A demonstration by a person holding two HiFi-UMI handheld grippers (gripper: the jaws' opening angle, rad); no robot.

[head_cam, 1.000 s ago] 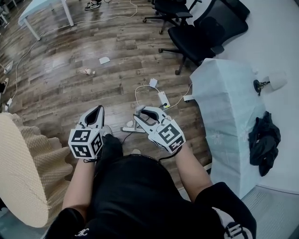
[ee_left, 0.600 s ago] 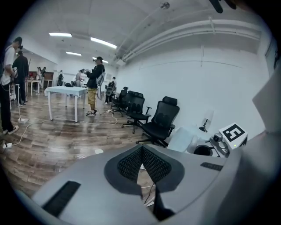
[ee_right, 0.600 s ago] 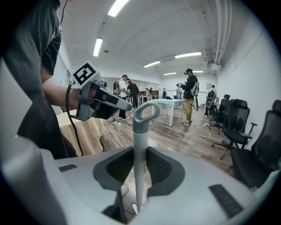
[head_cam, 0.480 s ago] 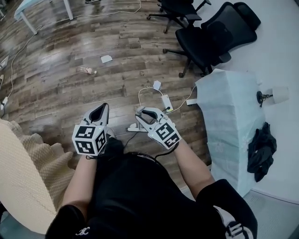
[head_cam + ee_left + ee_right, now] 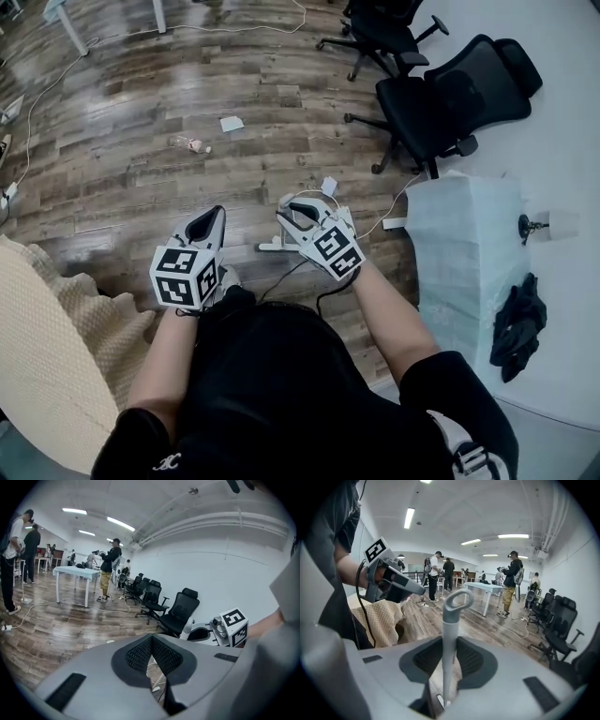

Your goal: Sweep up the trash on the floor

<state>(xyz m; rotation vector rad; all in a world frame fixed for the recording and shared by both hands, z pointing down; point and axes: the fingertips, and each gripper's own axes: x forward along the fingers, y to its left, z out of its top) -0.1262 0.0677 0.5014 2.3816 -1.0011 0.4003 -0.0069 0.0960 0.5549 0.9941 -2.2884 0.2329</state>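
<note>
My right gripper (image 5: 449, 660) is shut on a slim grey handle (image 5: 451, 625) with a loop at its top, which stands upright between the pads. In the head view this gripper (image 5: 287, 208) hovers over the wood floor, with a white part (image 5: 270, 247) on the floor just beneath it. My left gripper (image 5: 214, 216) is beside it on the left, jaws together with nothing in them. A white paper scrap (image 5: 231, 123) and a small crumpled piece of trash (image 5: 195, 144) lie on the floor farther ahead. Another white scrap (image 5: 328, 185) lies close to the right gripper.
Black office chairs (image 5: 442, 94) stand ahead on the right. A table under a pale cover (image 5: 464, 244) is at the right, with a black garment (image 5: 516, 323) past it. A beige textured cushion (image 5: 47, 347) is at my left. Cables (image 5: 37, 103) run across the floor. Several people stand in the distance (image 5: 511, 585).
The view has shifted, so the trash and chairs sit lower and further right in the frame. Both grippers keep their pose, side by side; the right one still holds the handle.
</note>
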